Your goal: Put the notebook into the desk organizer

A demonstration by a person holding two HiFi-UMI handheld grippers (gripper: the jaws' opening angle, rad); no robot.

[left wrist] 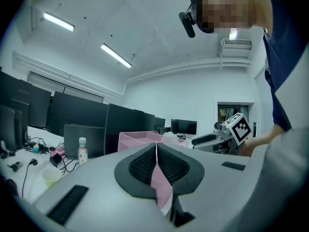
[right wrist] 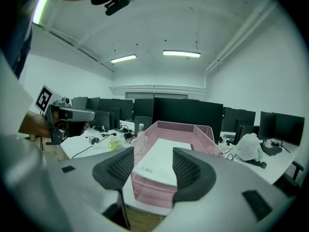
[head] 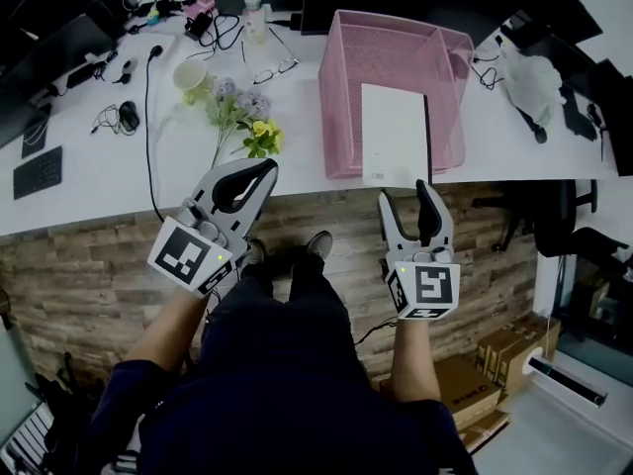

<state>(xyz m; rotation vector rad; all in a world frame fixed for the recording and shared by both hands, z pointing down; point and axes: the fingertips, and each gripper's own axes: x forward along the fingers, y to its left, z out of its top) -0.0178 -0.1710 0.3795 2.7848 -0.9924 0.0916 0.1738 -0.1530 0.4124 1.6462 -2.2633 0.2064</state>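
White notebook [head: 394, 132] flat in the top tray of the pink desk organizer [head: 341, 87], near end jutting a little past the front rim, barcode label at that end. Judging by that, placing step all but done, at the release stage. Next, probably a gentle push on the near edge to seat it fully inside, or simply a retreat. Calls for a level, straight nudge, so as not to slide the light organizer across the worktop [head: 109, 171].

Notebook thin, rectangular, smooth matte cover, dark strip down one long side. Organizer of fine see-through wire mesh, open-topped box shape, seemingly tiered at the front.

Just before the notebook's near end, not touching it, the right gripper [head: 405, 199], fingers [right wrist: 188, 173] apart with nothing between. Well off to the side, the left gripper [head: 265, 169], ribbed black fingers pressed together, empty.

Further out on the smooth white worktop: small bunch of flowers [head: 245, 117], pale cup [head: 190, 74], clear bottle [head: 254, 8], black cables [head: 147, 127]. Below, wood-plank floor [head: 89, 265].
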